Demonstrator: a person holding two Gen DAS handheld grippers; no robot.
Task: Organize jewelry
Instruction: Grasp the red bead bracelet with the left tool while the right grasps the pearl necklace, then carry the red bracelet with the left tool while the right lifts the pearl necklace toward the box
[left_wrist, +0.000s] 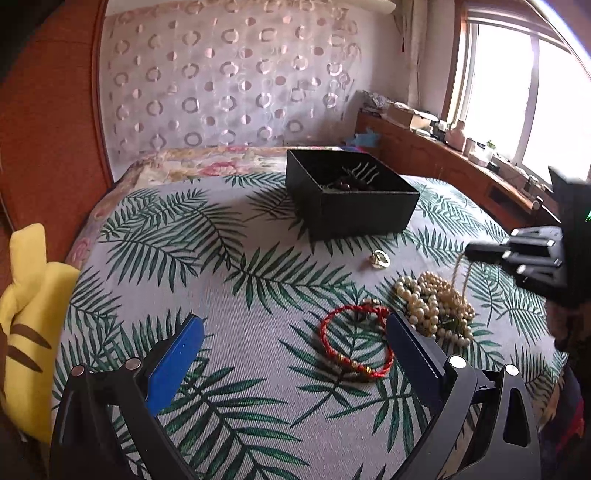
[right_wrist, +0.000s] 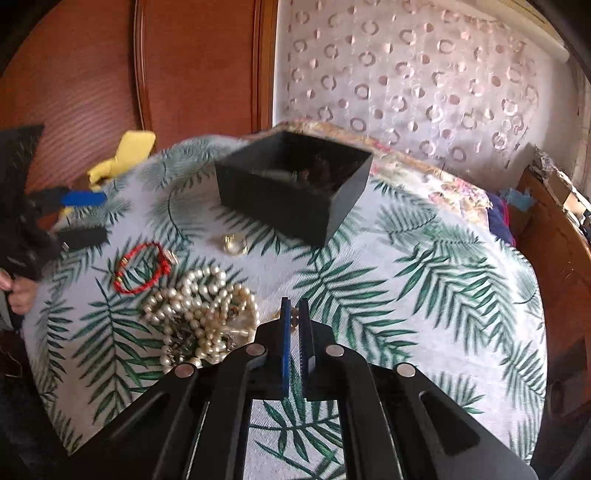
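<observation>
Right gripper (right_wrist: 294, 314), jaws clamped on a strand of the pearl necklace (left_wrist: 436, 306), strand rising near-vertically from the heap; left gripper (left_wrist: 295, 328) jaws wide beside the red bracelet (left_wrist: 354, 343).

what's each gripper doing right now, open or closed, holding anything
left gripper: open, holding nothing.
right gripper: closed on a strand of the pearl necklace.

Daylight pours in from the window (left_wrist: 517, 92) on the right of the left wrist view, blown out to white glare. The bedspread (left_wrist: 258, 295) is evenly lit with soft shadows. Both fisheye views bend straight lines hard toward dark corners, and the black box (right_wrist: 295, 184) looks smeared in the right wrist view.
</observation>
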